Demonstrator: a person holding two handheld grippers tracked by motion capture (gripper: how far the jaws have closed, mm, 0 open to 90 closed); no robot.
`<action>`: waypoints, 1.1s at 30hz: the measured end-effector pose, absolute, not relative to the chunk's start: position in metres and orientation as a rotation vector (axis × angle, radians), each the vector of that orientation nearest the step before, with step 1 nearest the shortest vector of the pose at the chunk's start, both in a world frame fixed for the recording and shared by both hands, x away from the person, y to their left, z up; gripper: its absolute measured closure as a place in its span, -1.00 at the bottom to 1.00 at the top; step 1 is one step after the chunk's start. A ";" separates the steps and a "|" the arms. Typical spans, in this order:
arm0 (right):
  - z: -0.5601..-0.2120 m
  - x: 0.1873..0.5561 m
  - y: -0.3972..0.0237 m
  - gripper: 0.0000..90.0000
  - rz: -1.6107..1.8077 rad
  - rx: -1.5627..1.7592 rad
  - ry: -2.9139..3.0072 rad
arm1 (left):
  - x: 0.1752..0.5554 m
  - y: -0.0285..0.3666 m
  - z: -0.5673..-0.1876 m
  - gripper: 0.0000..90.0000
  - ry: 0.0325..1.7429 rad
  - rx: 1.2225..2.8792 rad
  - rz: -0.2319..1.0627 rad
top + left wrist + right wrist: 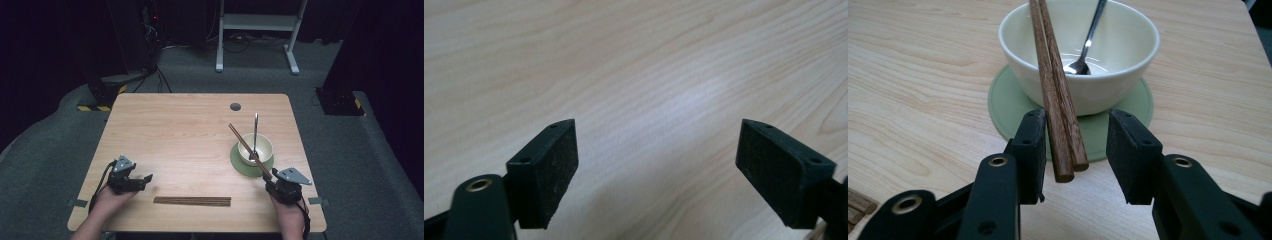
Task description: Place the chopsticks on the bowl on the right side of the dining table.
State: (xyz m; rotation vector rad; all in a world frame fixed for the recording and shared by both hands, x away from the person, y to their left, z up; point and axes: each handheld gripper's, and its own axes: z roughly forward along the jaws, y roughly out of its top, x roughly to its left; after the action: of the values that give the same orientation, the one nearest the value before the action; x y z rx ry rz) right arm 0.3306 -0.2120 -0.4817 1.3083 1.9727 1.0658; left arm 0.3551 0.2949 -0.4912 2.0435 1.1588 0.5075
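While the right gripper (1075, 150) is being held low near the table's (175, 130) front right corner, its jaws are standing partly apart around the near ends of the chopsticks (1055, 95). The pair is lying against the left pad, and a gap is being left to the right pad, so no grip is being applied. The chopsticks are being carried by the rim of the bowl (1118, 65), across which they are leaning, their far ends rising to the rear left in the high view (245, 142). The bowl is sitting on a green coaster (1003, 105) at the right of the table, and a spoon (1088, 42) is resting inside it, handle propped on the far rim. The left gripper (131, 181) is being held near the front left edge, well apart from the bowl; its jaws are spread wide over bare wood (659, 150), with nothing between them. A flat strip of dark sticks (192, 201) is lying along the front edge, between the two grippers.
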 end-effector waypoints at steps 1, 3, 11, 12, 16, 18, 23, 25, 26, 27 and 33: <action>-0.482 0.330 -0.213 0.33 1.067 1.316 1.968 | 0.358 0.291 -0.486 -0.66 1.145 2.050 0.524; -0.482 0.330 -0.215 0.32 1.059 1.320 1.961 | 0.365 0.282 -0.476 -0.66 1.121 2.040 0.539; -0.481 0.330 -0.223 0.32 1.052 1.332 1.940 | 0.389 0.243 -0.466 -0.67 1.089 2.007 0.517; -0.480 0.330 -0.224 0.32 1.051 1.332 1.938 | 0.391 0.237 -0.468 -0.66 1.083 2.013 0.515; -0.478 0.329 -0.227 0.33 1.050 1.334 1.921 | 0.398 0.214 -0.471 -0.66 1.057 2.034 0.503; -0.477 0.329 -0.229 0.33 1.051 1.341 1.917 | 0.400 0.203 -0.472 -0.66 1.038 2.043 0.505; -0.477 0.331 -0.232 0.33 1.048 1.346 1.903 | 0.408 0.177 -0.472 -0.66 1.004 2.062 0.516; -0.477 0.332 -0.234 0.33 1.048 1.358 1.891 | 0.411 0.167 -0.471 -0.65 0.993 2.052 0.520; -0.478 0.332 -0.234 0.33 1.044 1.363 1.886 | 0.413 0.162 -0.471 -0.64 0.986 2.048 0.523; -0.478 0.333 -0.234 0.32 1.042 1.370 1.883 | 0.415 0.158 -0.471 -0.63 0.979 2.047 0.524; -0.478 0.338 -0.236 0.31 1.020 1.378 1.875 | 0.430 0.133 -0.473 -0.61 0.965 2.035 0.520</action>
State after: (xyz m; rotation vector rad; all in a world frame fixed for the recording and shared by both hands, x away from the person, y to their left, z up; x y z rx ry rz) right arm 0.3379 -0.2358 -0.4784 1.3778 1.8747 1.0202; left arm 0.4296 0.1326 -0.4727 2.0355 0.9652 0.5204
